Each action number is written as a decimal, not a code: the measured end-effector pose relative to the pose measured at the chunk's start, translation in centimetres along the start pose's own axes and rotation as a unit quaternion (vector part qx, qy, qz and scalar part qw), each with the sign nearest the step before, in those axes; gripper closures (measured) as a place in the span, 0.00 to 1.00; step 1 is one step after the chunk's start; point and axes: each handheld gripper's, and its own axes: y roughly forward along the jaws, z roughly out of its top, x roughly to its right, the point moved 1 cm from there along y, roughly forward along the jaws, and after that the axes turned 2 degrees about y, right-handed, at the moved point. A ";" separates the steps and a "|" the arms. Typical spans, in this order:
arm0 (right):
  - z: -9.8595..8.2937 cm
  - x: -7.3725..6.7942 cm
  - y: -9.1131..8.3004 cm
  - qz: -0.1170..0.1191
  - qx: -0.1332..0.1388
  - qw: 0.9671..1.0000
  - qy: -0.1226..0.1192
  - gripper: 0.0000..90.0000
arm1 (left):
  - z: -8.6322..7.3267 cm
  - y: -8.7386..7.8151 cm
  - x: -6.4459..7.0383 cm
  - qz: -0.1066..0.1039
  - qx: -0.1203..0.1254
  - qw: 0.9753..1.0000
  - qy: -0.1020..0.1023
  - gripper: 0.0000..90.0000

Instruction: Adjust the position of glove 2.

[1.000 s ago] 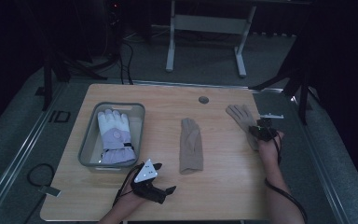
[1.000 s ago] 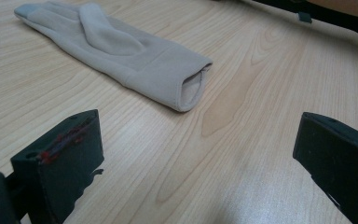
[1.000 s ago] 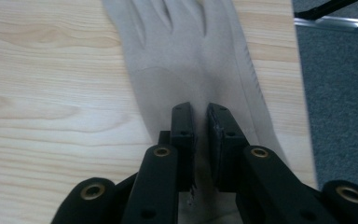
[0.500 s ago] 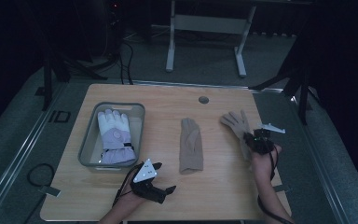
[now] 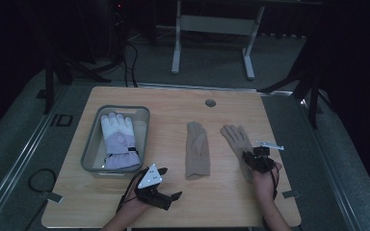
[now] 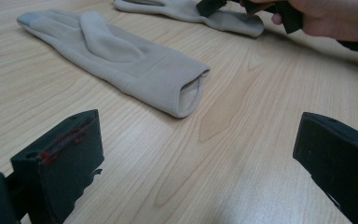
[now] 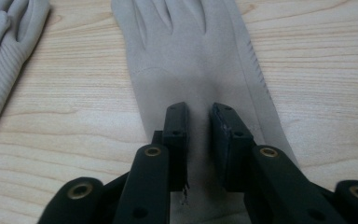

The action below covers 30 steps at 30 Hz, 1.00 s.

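Where the right hand-held gripper (image 7: 198, 112) pinches its cuff, beige glove (image 7: 191, 51), flat, fingers spread.

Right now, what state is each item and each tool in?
Right tool: shut on the right tan glove, pinching its cuff end.
Right tan glove: flat on the table, fingers spread.
Middle tan glove: lying flat, untouched, cuff open.
Left tool: open, resting on the table.
White glove: lying inside the bin.
Grey bin: upright, no lid.
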 end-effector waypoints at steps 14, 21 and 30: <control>1.1 0.7 -1.6 0.055 0.026 0.995 -0.076 0.65 | 0.0 -0.1 0.0 -0.007 0.004 1.000 0.004 0.02; 2.9 2.8 -1.8 0.094 0.031 0.985 -0.143 0.64 | 0.0 0.0 0.1 -0.009 0.004 1.000 0.004 0.02; 3.5 3.9 0.3 0.128 0.002 0.972 -0.198 0.67 | -0.1 0.1 0.1 -0.013 0.004 1.000 0.004 0.02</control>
